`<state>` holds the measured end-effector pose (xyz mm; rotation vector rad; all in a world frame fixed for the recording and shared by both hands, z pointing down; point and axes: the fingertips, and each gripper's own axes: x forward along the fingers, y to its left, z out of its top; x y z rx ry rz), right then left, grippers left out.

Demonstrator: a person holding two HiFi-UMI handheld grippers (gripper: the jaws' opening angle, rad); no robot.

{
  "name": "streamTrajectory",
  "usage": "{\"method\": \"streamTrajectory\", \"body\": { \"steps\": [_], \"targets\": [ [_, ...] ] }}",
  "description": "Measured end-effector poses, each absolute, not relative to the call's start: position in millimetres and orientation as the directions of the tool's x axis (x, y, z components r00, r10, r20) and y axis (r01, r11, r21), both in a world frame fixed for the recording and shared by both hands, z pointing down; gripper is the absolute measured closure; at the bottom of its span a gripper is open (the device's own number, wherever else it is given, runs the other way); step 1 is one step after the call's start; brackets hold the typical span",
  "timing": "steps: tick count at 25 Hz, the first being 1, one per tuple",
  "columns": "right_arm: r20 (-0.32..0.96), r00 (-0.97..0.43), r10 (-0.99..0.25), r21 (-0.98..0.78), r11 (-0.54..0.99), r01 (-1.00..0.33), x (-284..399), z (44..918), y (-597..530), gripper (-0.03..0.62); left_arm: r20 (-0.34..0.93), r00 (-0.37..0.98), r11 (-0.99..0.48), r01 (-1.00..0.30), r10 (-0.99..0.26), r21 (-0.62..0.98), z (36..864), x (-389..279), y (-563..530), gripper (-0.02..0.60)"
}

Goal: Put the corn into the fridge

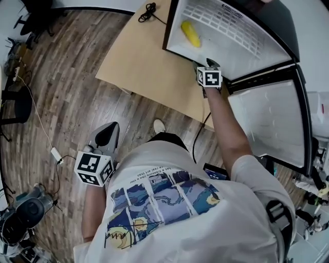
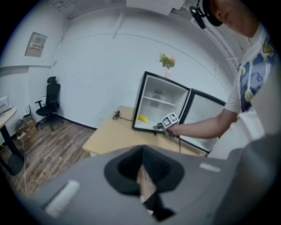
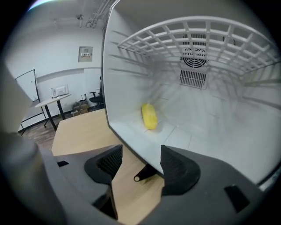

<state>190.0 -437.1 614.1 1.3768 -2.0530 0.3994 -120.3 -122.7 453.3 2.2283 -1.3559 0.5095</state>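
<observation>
The yellow corn [image 1: 190, 33] [image 3: 149, 116] lies on the floor of the small open fridge [image 1: 232, 60] [image 3: 219, 118], near its left wall, with nothing touching it. It shows far off in the left gripper view as well, corn [image 2: 143, 118]. My right gripper [image 1: 202, 63] [image 3: 139, 160] is open and holds nothing, just outside the fridge's front lip over the wooden table [image 1: 149, 61]. My left gripper [image 1: 106, 134] [image 2: 142, 169] hangs low at my side over the floor, jaws together and nothing in them.
The fridge door [image 1: 267, 123] stands swung open to the right. A white wire shelf [image 3: 193, 35] spans the fridge above the corn. A black cable [image 1: 149, 10] lies at the table's far edge. A cord and adapter [image 1: 55, 153] trail across the wood floor.
</observation>
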Motion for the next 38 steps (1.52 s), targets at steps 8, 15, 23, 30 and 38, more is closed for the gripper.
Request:
{"method": "streamTrajectory", "body": {
  "steps": [8, 15, 23, 30, 38],
  "targets": [
    [0.655, -0.240, -0.717, 0.092, 0.391, -0.916, 186.0, 608.0, -354.8, 0.342, 0.507, 0.480, -0.434, -0.875, -0.716, 0.215, 453.0, -136.3, -81.6, 0.572],
    [0.650, -0.270, -0.710, 0.087, 0.423, -0.902, 164.0, 594.6, -279.7, 0.344, 0.482, 0.506, -0.453, -0.861, -0.715, 0.231, 453.3, -147.3, -44.2, 0.572],
    [0.628, -0.323, -0.708, 0.072, 0.467, -0.881, 133.3, 574.9, -198.9, 0.344, 0.478, 0.529, -0.471, -0.847, -0.701, 0.247, 459.6, -157.9, -1.2, 0.572],
    [0.597, -0.382, -0.705, 0.036, 0.500, -0.866, 107.6, 557.7, -133.4, 0.372, 0.479, 0.564, -0.509, -0.822, -0.673, 0.255, 468.7, -159.0, 26.2, 0.572],
    [0.569, -0.462, -0.680, 0.002, 0.563, -0.826, 73.9, 539.7, -61.0, 0.433, 0.461, 0.603, -0.551, -0.793, -0.651, 0.259, 470.2, -155.5, 47.8, 0.572]
  ]
}}
